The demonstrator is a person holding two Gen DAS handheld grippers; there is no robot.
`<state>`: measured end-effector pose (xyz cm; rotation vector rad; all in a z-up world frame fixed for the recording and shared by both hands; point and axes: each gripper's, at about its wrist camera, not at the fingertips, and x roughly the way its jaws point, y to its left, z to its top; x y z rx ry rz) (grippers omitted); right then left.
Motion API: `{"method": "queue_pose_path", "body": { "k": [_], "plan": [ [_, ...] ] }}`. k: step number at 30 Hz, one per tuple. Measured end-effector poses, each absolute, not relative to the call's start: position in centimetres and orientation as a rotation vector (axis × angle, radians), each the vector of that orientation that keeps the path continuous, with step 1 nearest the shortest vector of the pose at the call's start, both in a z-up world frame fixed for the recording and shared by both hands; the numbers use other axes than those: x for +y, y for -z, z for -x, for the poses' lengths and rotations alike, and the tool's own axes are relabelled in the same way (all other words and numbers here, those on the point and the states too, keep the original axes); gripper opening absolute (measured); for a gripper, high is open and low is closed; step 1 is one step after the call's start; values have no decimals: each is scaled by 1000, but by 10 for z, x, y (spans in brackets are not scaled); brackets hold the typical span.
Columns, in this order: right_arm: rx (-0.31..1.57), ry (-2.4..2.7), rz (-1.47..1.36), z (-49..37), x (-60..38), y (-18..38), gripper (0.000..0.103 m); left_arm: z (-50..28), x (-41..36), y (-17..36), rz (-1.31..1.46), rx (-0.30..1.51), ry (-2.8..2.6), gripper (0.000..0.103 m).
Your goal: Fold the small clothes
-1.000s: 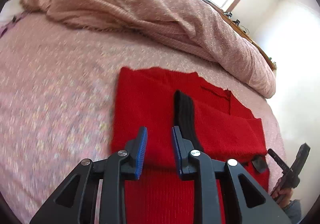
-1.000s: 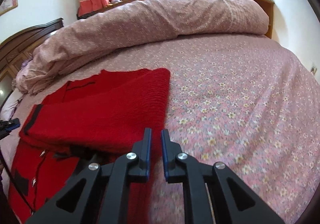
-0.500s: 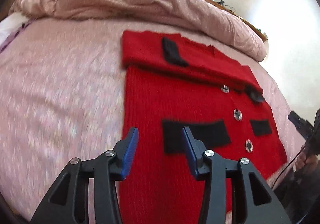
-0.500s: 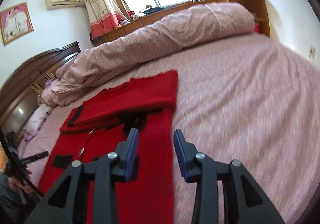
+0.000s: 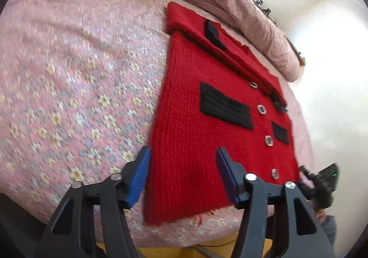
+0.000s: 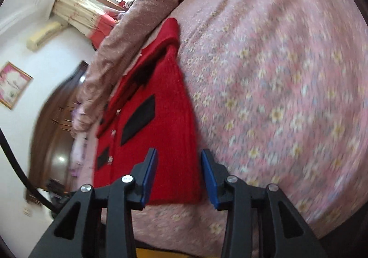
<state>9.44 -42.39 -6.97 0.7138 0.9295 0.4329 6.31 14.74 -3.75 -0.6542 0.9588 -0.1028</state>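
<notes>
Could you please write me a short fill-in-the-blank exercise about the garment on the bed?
1. The knitted cardigan is ____ in colour.
2. Its pocket patches are ____.
3. It lies on a bedsheet printed with small ____.
4. Its sleeves are folded across the ____ end.

Missing words: red; black; flowers; far

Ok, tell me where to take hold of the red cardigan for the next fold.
Probably the two bottom hem corners of the red knit cardigan, coming in from the near bed edge. The hem lies flat and free there, while the sleeves are already folded across the top. The left gripper and right gripper, jaws opening and empty, each frame a hem corner.
</notes>
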Motion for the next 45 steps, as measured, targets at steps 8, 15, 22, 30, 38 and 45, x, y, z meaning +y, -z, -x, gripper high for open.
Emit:
{"method": "queue_pose_path", "body": {
  "k": [8,15,22,30,38,45],
  "plan": [
    [976,-591,-781,-96,-400,81,41,-62,135,52,843,1029,281,57],
    [932,-481,-819,-96,-426,78,40,-68,134,52,886,998,245,57],
    [955,-492,-804,-98,-416,81,40,-60,140,51,849,1007,182,21],
    [970,-465,-794,-102,-414,81,11,-51,150,46,876,944,207,7],
    [878,-523,-809,-101,-413,63,9,-43,160,34,927,877,273,3],
    [771,-636,-902,-125,-408,28,9,-62,174,1,997,761,348,3]
  ]
}}
